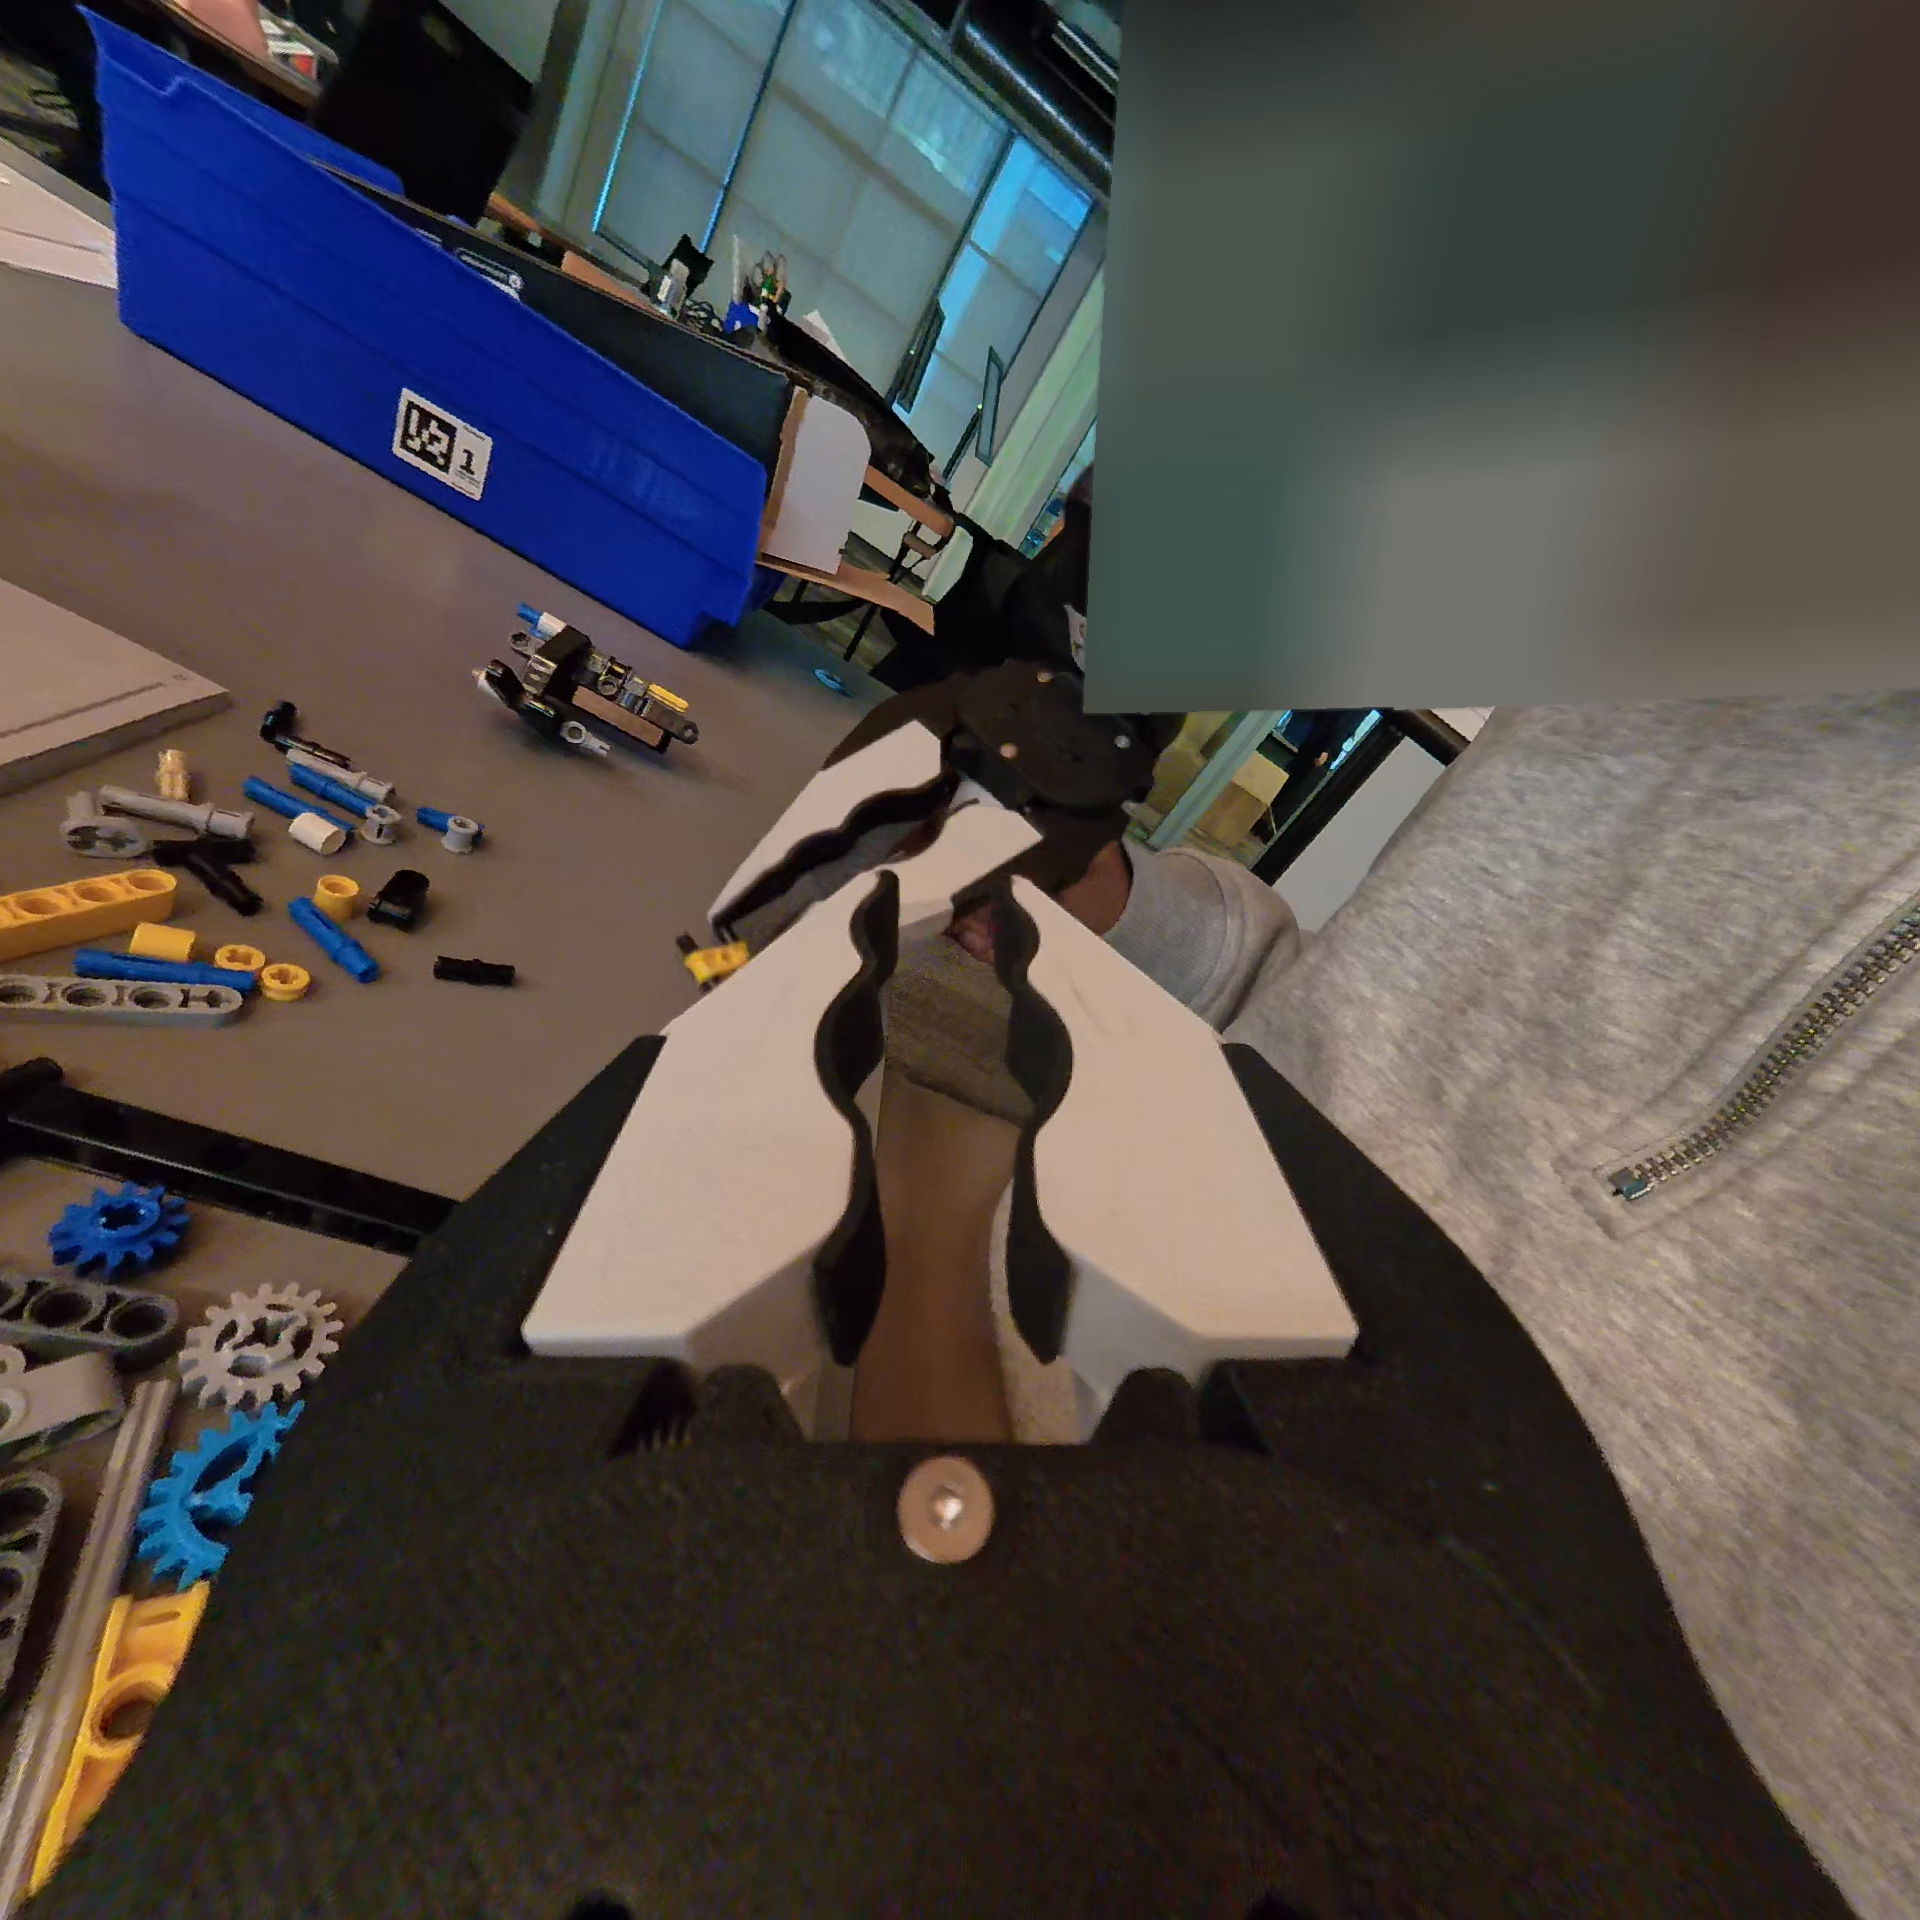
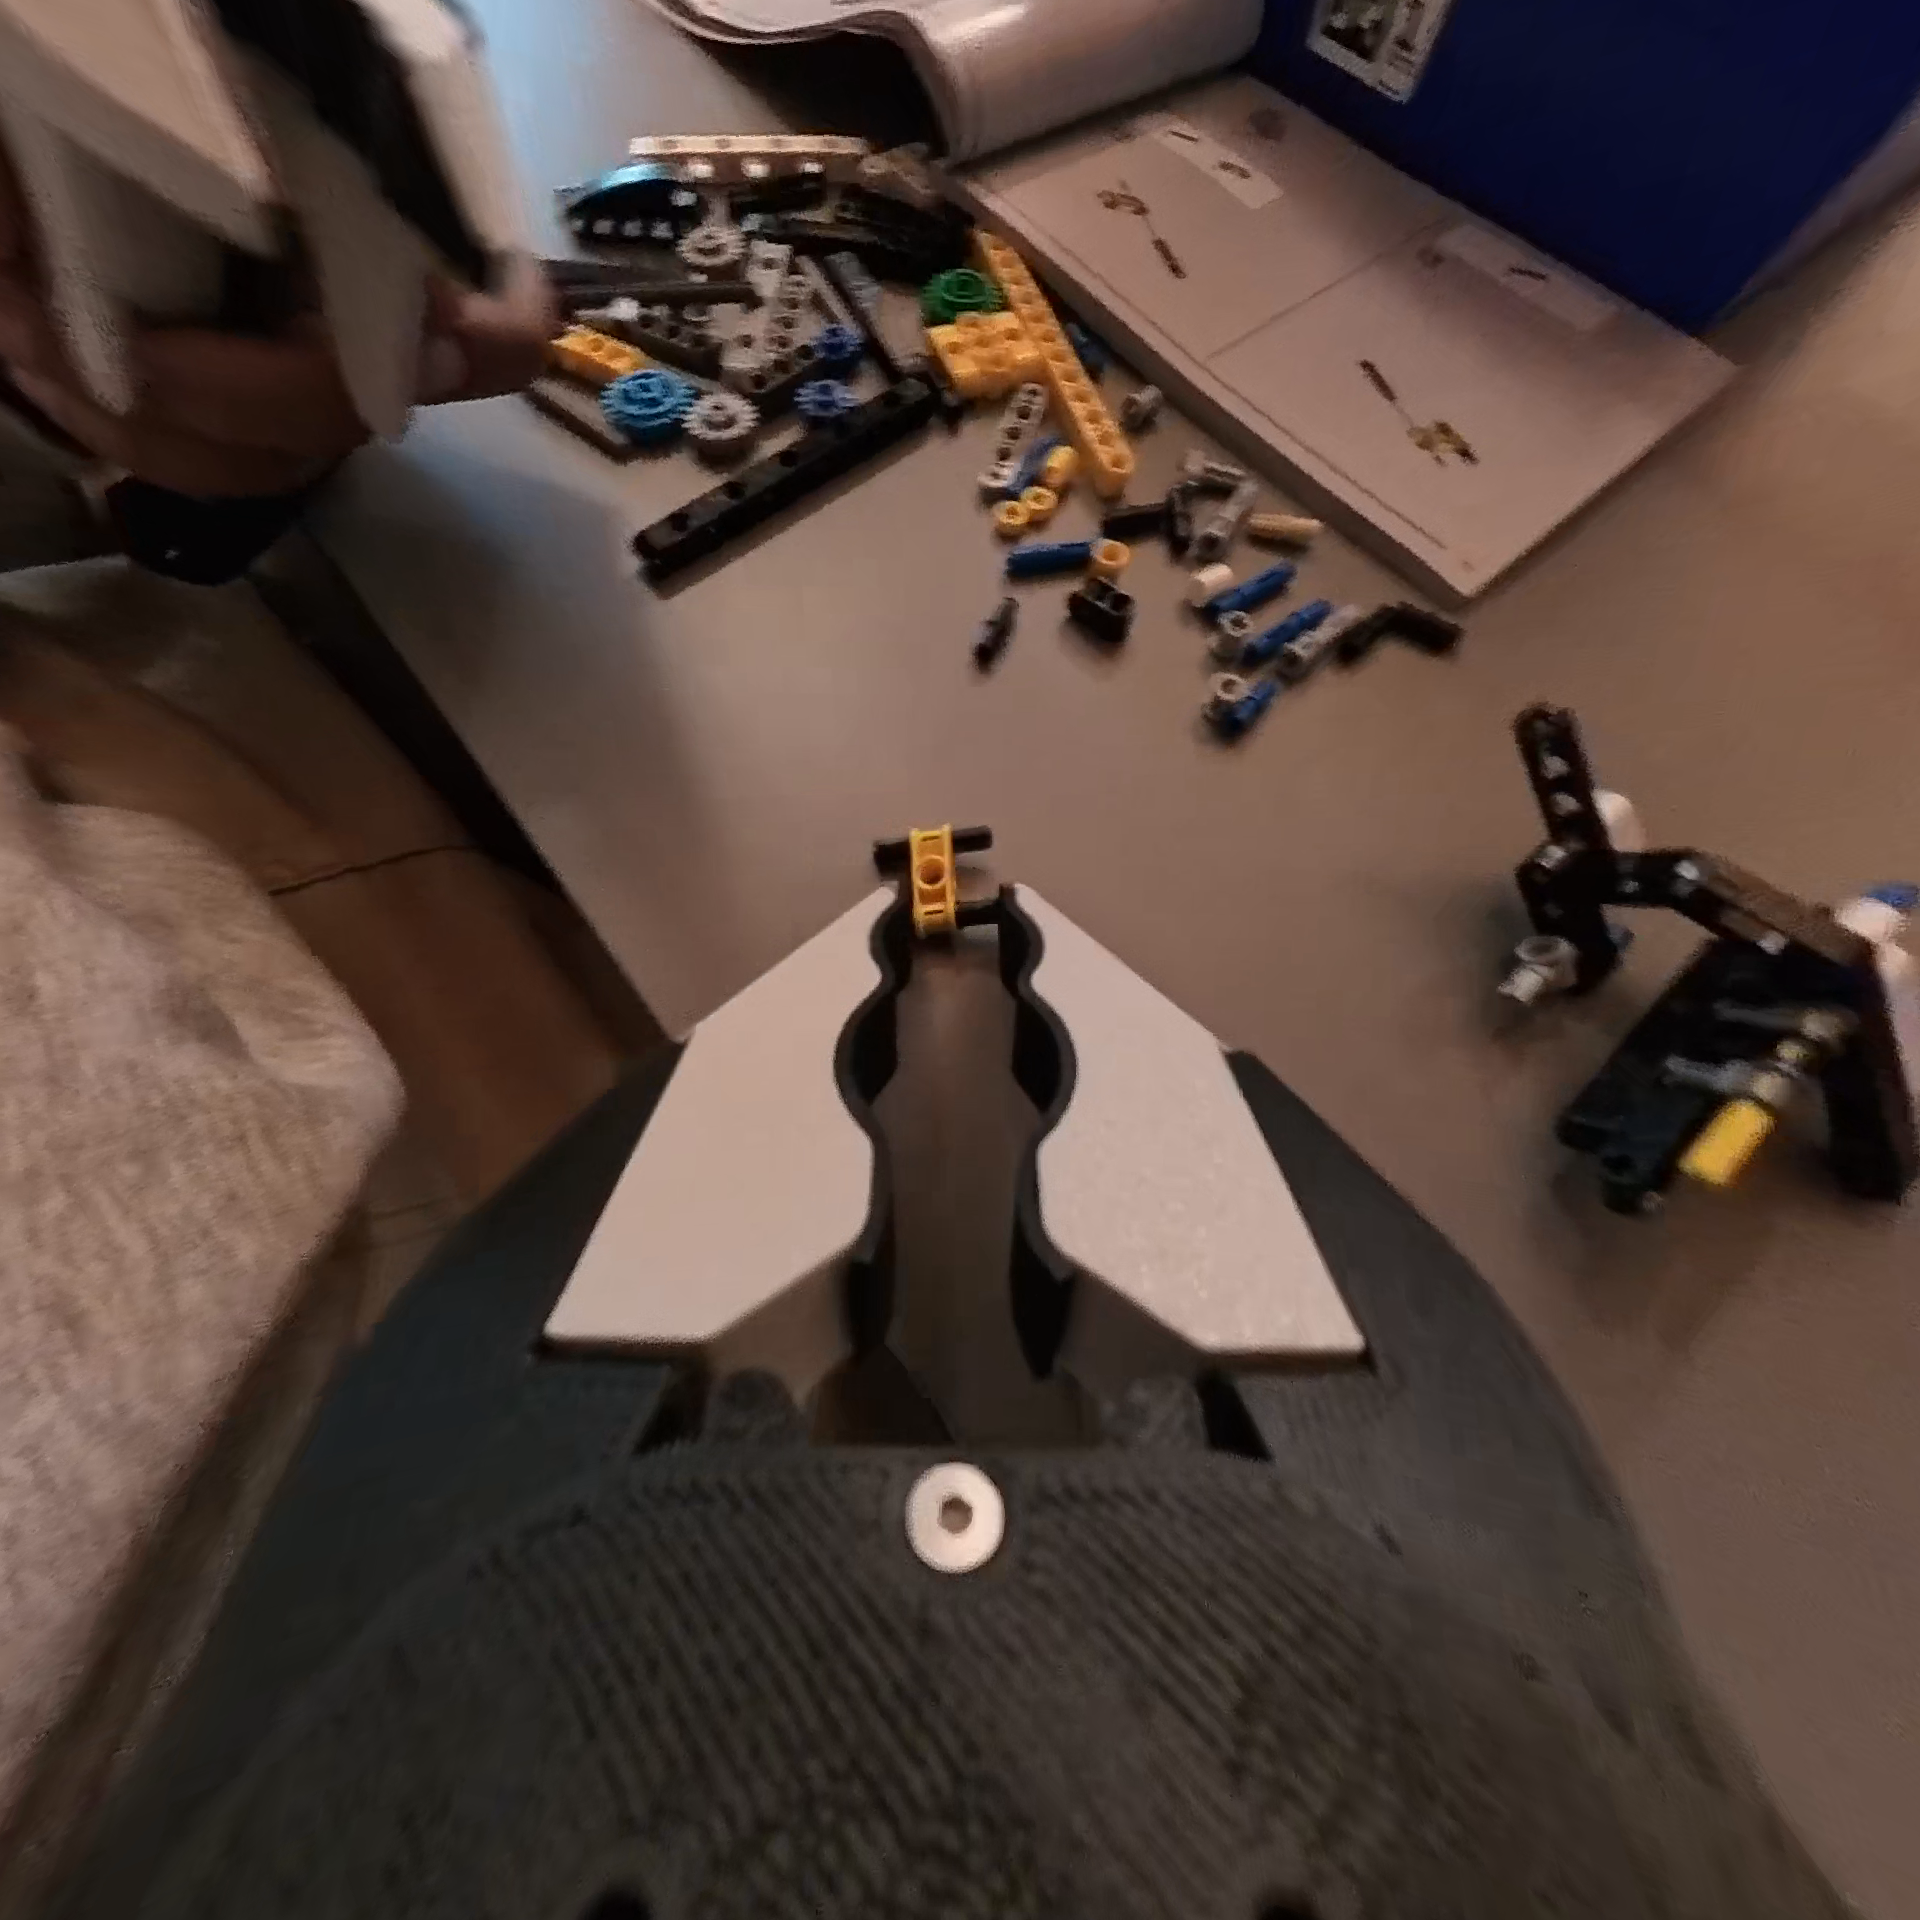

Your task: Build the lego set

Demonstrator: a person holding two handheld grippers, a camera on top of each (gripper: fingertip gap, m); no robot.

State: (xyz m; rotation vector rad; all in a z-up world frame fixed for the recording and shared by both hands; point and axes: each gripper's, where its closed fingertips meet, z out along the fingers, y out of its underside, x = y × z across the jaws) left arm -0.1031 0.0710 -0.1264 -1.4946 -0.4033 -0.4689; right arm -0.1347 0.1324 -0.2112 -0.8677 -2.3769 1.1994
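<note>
The right gripper point(image 2: 945, 899) is pinching a small yellow connector point(image 2: 931, 881) with a black pin point(image 2: 933, 837) through it, its jaws pressed onto the piece at their very tips. The piece is hanging above the grey table point(image 2: 790, 727), well apart from the pile point(image 2: 831, 312) of loose parts. The same connector point(image 1: 717, 958) is showing in the left wrist view at the tip of the right gripper point(image 1: 717, 914), which is reaching in from the person's grey hoodie point(image 1: 1558, 1039).

The left gripper point(image 1: 943, 914) is holding nothing, its jaws standing slightly spread with a clear gap between them. It is pointing toward the hoodie, away from the pile. In the right wrist view the left gripper point(image 2: 260, 177) is appearing blurred, beside the pile.

The half-built model point(image 2: 1704, 1018), black with a yellow block, is sitting on the table away from the pile, on the far side from the left gripper. In the left wrist view the model point(image 1: 582, 686) is lying just in front of the blue bin point(image 1: 416, 312).

The pile is made up of black, grey and yellow beams, blue and grey gears point(image 2: 644, 400), and one green gear point(image 2: 961, 296). Blue pins point(image 1: 332, 940) and small bushes are lying scattered between the pile and the model. The open manual point(image 2: 1299, 312) is lying just beyond the pile, touching its far edge, with the bin behind it.
</note>
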